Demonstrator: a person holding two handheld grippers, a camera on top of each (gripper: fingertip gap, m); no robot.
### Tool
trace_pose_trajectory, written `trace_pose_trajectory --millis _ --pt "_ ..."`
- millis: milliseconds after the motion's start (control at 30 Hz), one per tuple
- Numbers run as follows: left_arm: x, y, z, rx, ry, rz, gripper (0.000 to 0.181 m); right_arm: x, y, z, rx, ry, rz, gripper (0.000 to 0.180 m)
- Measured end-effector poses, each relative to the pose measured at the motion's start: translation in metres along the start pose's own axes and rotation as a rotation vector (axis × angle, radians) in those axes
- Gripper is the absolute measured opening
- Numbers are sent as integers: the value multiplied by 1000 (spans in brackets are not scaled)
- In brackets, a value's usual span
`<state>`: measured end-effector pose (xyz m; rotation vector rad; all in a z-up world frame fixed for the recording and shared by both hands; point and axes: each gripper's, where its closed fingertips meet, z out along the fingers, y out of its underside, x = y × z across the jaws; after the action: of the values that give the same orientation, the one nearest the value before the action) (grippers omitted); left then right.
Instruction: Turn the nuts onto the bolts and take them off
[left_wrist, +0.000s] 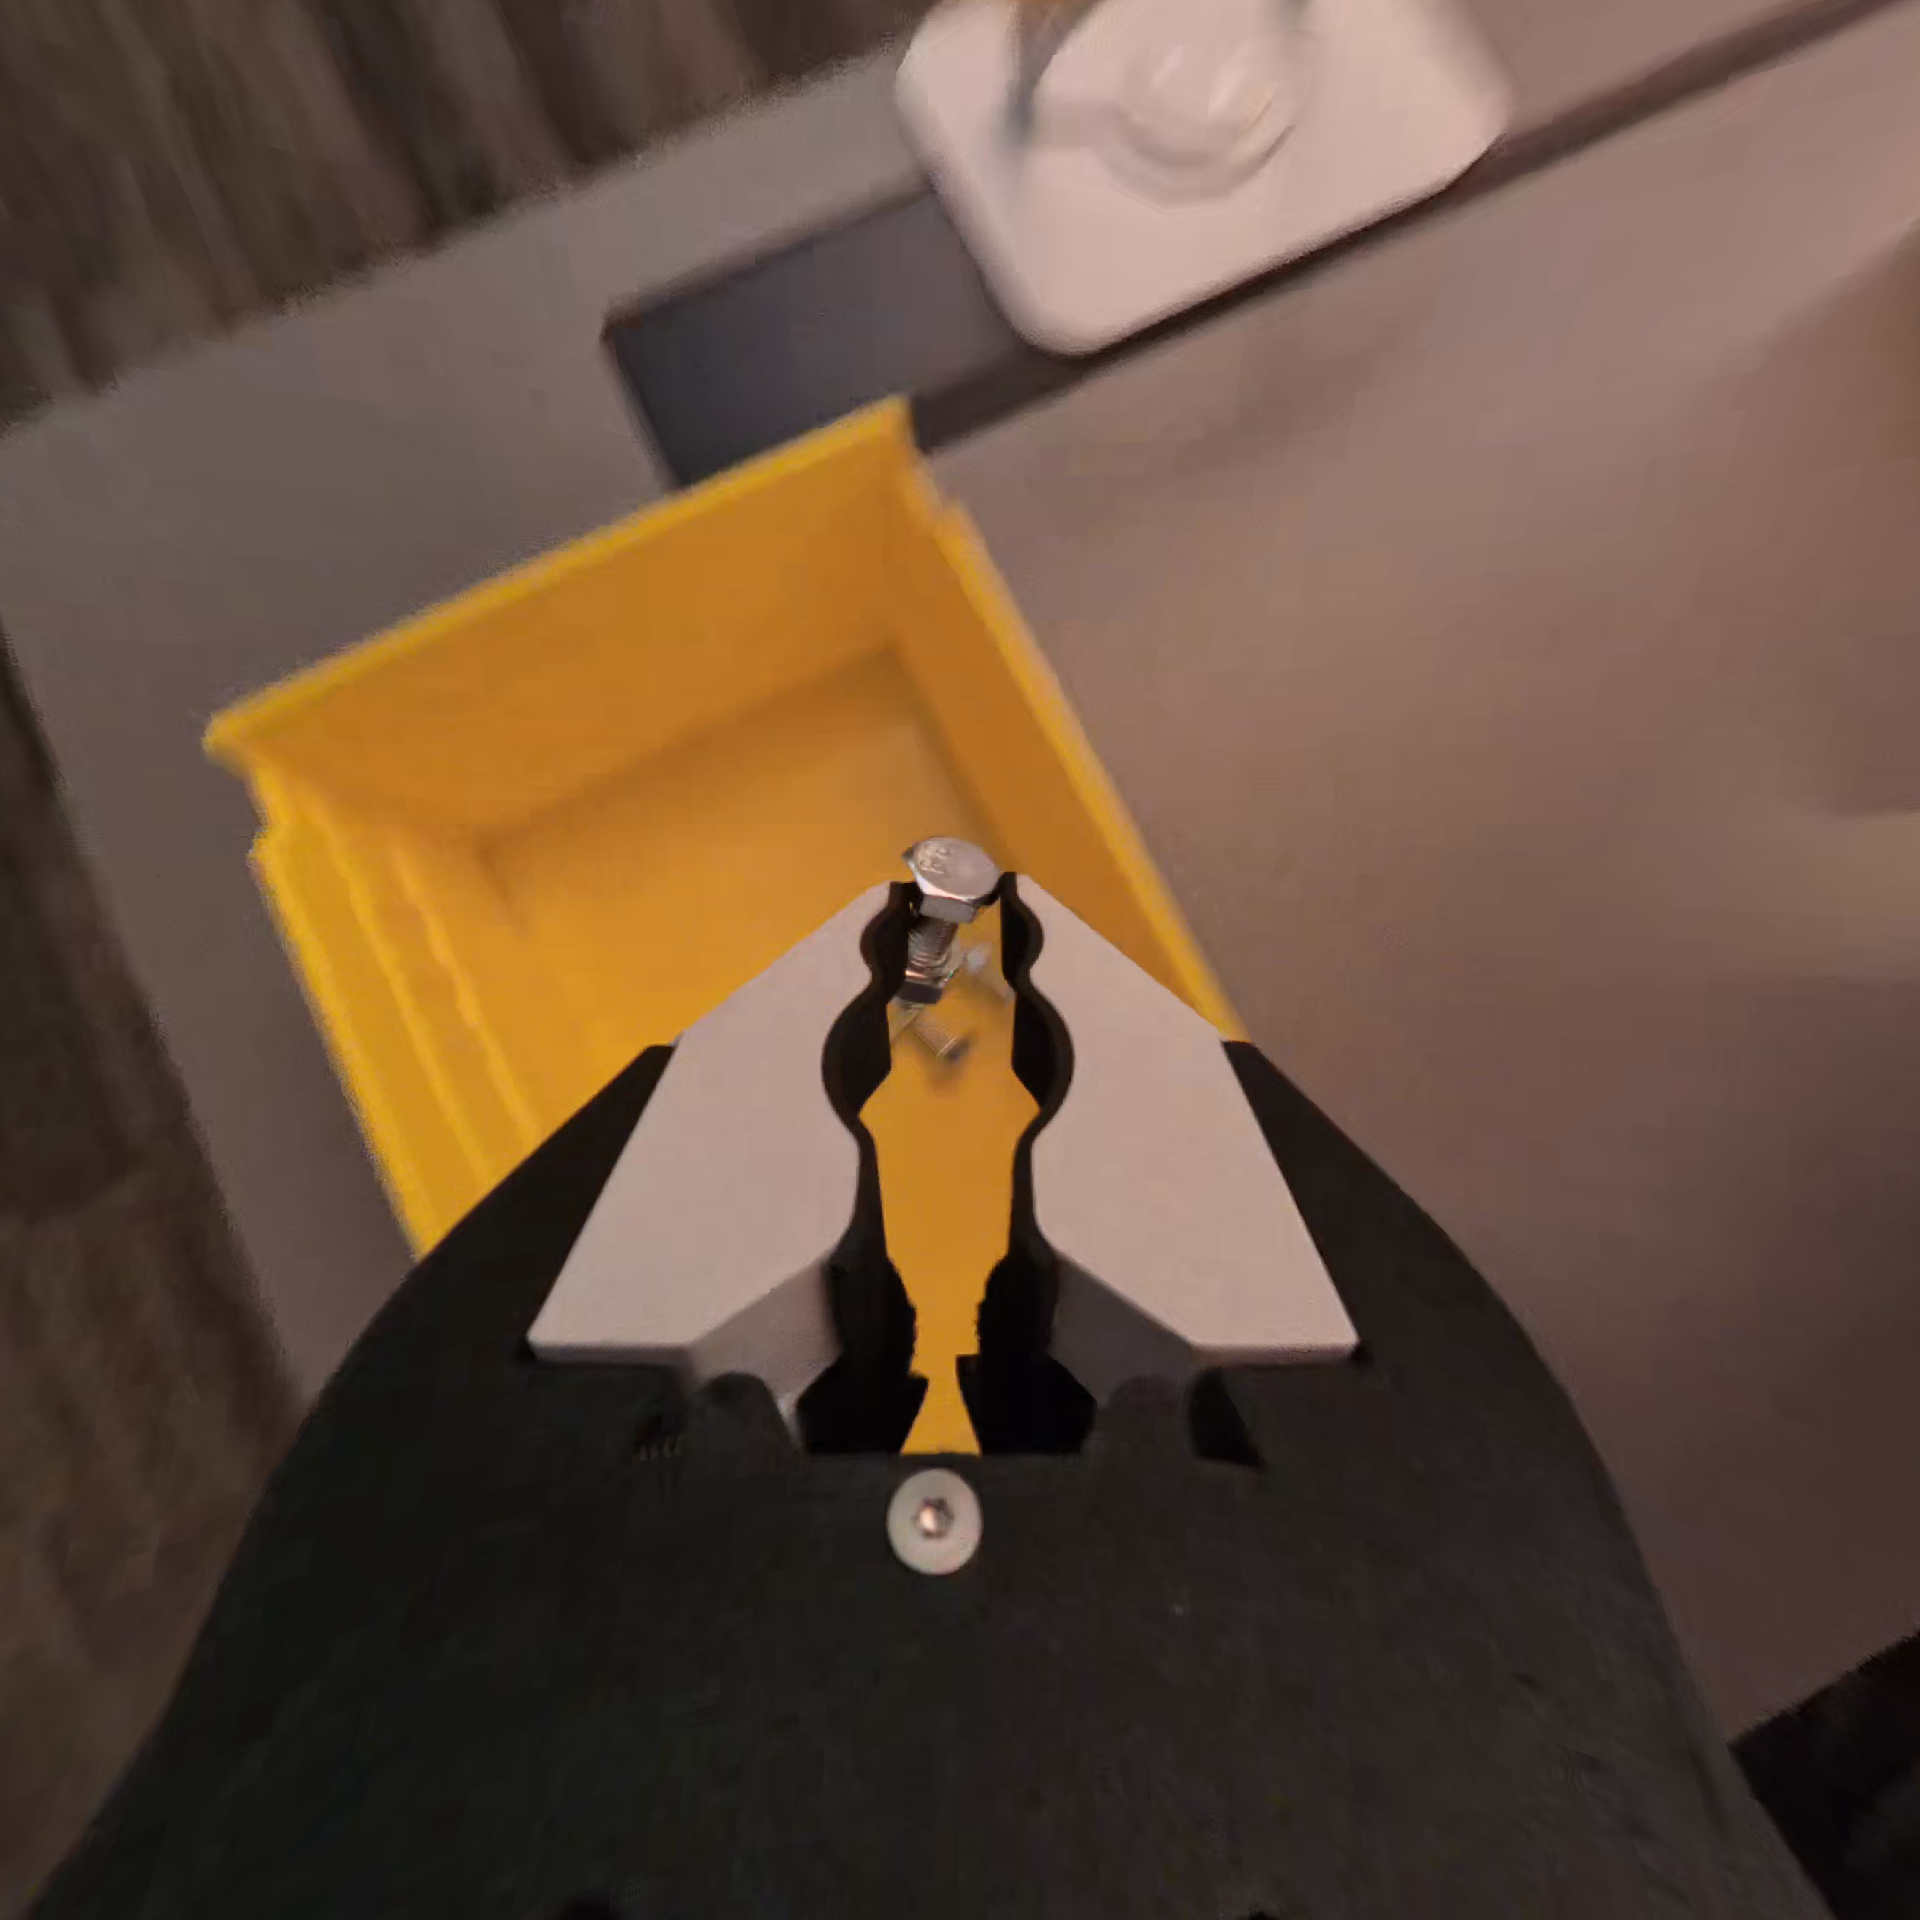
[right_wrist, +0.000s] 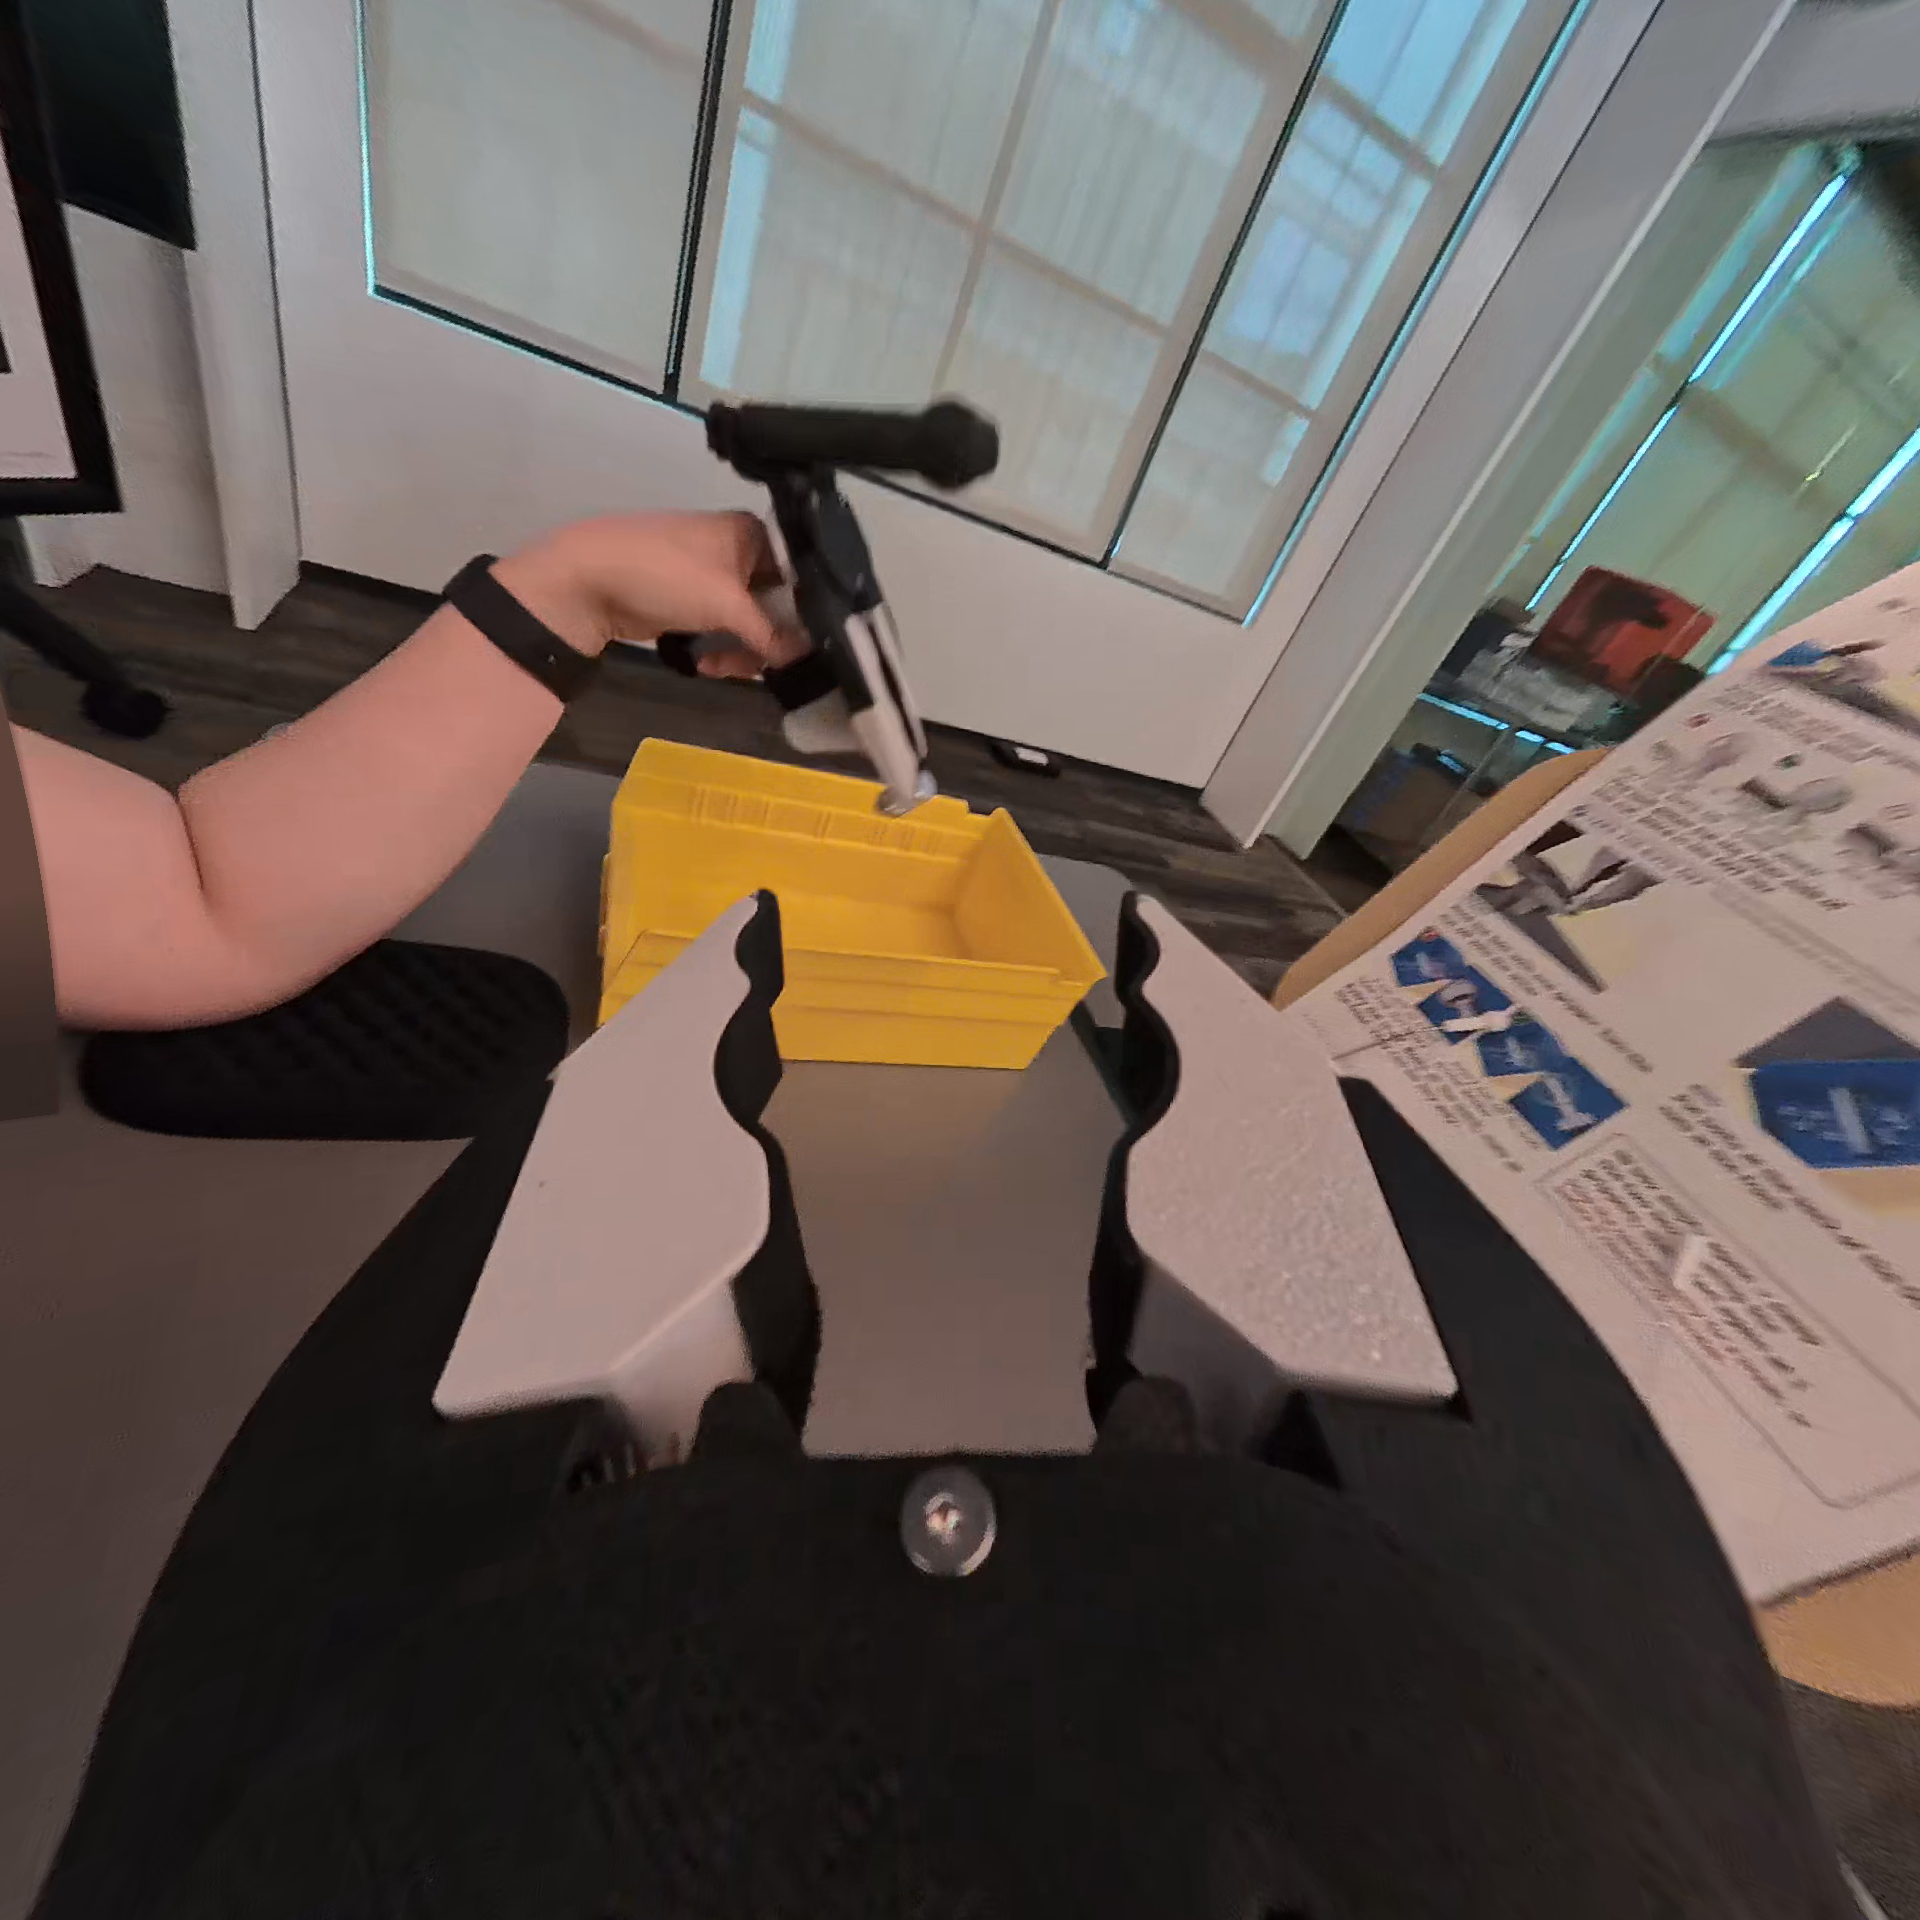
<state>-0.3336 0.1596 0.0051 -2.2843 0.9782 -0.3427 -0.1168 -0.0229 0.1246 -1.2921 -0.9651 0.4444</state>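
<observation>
While the yellow bin (right_wrist: 831, 935) sits mid-worktop (right_wrist: 935, 1195), right gripper (right_wrist: 948, 961) fingers gape wide, empty, near it; left gripper (left_wrist: 951, 883) fingers pinch a bolt (left_wrist: 943, 883) above the bin, nut (left_wrist: 925, 977) on its thread.

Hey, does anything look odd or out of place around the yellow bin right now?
Nothing stands out. The yellow bin sits upright; the left gripper holds a bolt above it, and the right gripper is open.

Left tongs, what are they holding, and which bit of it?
The left tongs pinch a silver bolt by its hexagonal head, above the yellow bin. The right tongs are open and hold nothing.
</observation>
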Motion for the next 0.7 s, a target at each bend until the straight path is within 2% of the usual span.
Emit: trace_pose_trajectory --millis 67,167,267,367,533,700 --pt "38 -32 -17 166 134 48 16 -10 12 17 -6 -47 41 63" --pt "108 -68 -42 360 420 118 16 -21 27 42 10 -69 90 60" --pt "167 -88 -57 454 682 142 16 -20 37 57 33 -12 88 58" --pt "207 -97 -61 485 857 133 16 -11 36 58 85 63 103 55" --pt "242 -100 -60 466 1033 100 16 0 34 49 128 60 235 39" --pt "252 -101 -53 472 1020 109 15 2 36 45 170 -36 389 21"
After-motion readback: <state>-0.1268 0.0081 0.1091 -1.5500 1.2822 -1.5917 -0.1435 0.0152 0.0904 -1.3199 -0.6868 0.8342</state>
